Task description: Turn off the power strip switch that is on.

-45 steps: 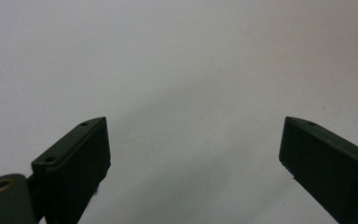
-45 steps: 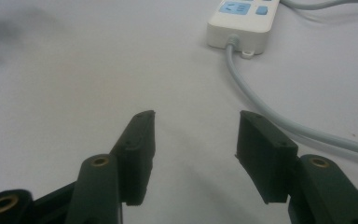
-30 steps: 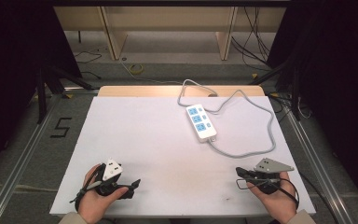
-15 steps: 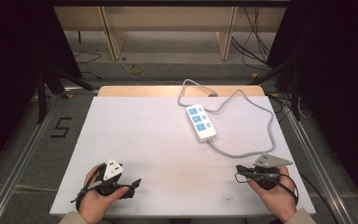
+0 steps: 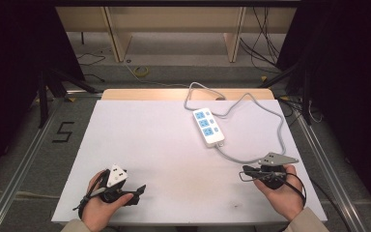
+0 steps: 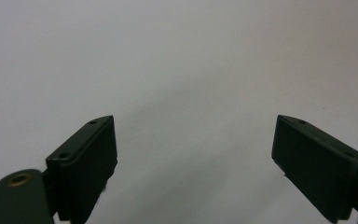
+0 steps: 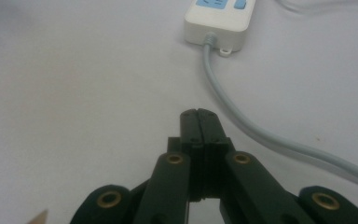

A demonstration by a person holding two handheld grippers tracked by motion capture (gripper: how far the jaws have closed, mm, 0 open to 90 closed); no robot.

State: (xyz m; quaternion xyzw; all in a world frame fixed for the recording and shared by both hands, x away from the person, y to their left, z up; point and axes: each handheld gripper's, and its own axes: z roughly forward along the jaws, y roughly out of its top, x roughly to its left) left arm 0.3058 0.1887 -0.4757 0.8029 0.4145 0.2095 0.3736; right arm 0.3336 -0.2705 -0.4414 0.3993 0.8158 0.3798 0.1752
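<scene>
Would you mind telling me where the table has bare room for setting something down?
The white table top is bare left of the power strip, back to the far edge. Crowded: the right side, where the grey cable loops toward the right gripper.

White power strip [image 5: 208, 126], blue sockets (three); grey cord [image 5: 279, 128]; white table [image 5: 149, 145]; black tools.

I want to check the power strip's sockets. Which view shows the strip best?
The high view: the whole power strip with its blue sockets lies on the white table. The right gripper view catches just its near end and grey cable.
</scene>
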